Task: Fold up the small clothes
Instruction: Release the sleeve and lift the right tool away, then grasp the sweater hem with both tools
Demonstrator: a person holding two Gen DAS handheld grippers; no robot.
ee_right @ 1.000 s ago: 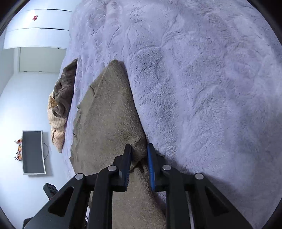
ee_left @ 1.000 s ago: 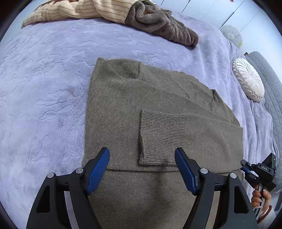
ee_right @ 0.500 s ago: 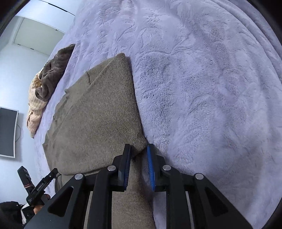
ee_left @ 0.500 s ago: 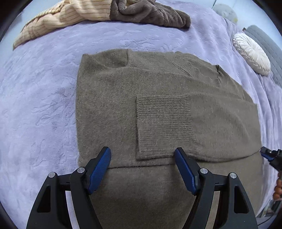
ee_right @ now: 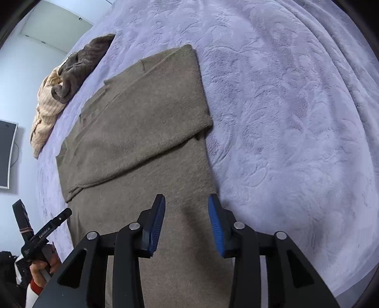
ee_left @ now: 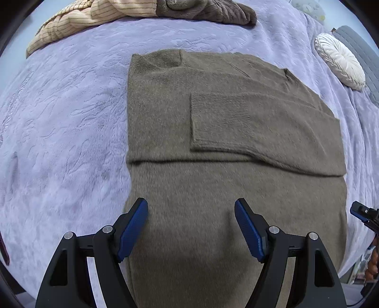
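Olive-brown fuzzy knit, the sweater [ee_left: 213, 132] lies flat on a lilac plush bedspread [ee_left: 66, 113] whose pile is pressed into a leafy relief. Its far part is folded over in a neat rectangle with straight side edges, and a sleeve is laid across it, its ribbed cuff [ee_left: 218, 111] ending square near the middle. The fold's near edge runs as a soft ridge from side to side; below it a single smooth layer reaches toward the cameras.

The left gripper [ee_left: 191, 227] hovers over this near layer with its blue ribbed pads [ee_left: 132, 227] spread wide, holding nothing. The right gripper [ee_right: 186, 220] sits above the sweater's right border, its jaws parted to a middling gap with no cloth between them; its right pad [ee_right: 215, 222] lies about over the garment's edge.

At the far edge of the bed a cream striped garment [ee_left: 78, 19] and a darker brown knit [ee_left: 208, 9] lie in a rumpled heap, well apart from the sweater. A round white pleated cushion [ee_left: 340, 61] lies off to the right. Broad bare stretches of bedspread flank the sweater on both sides.
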